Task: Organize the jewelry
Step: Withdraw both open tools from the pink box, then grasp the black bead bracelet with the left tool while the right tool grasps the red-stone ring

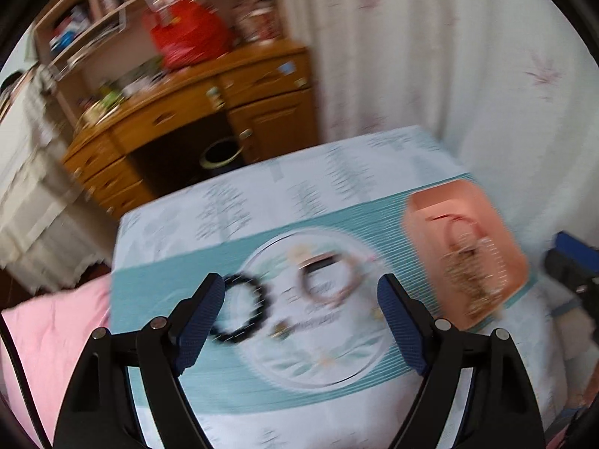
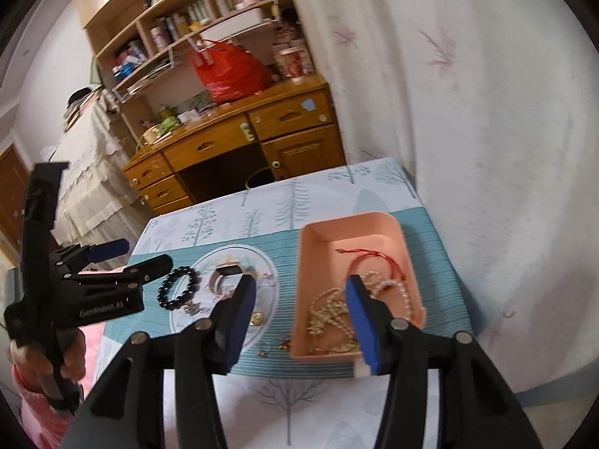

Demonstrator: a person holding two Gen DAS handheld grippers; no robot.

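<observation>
Left gripper (image 2: 123,258) is hovering over the counter's (image 2: 262,194) left edge, fingers spread, nothing between them. Black bead bracelet (image 2: 179,289) is lying loose just beside it, then a ring-shaped bangle (image 2: 224,280) near the counter's middle. Right gripper (image 2: 301,321) is hanging over the near edge, fingers half spread and empty, straddling the pink tray's (image 2: 374,220) left wall; chains and a red cord (image 2: 368,258) are sitting inside the tray.

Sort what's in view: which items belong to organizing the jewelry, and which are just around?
Job:
pink rectangular plastic tray
red cord bracelet
pearl and gold chains
black beaded bracelet
rose-gold bangle
small gold earrings

Around:
wooden desk
red plastic bag
white curtain
</observation>
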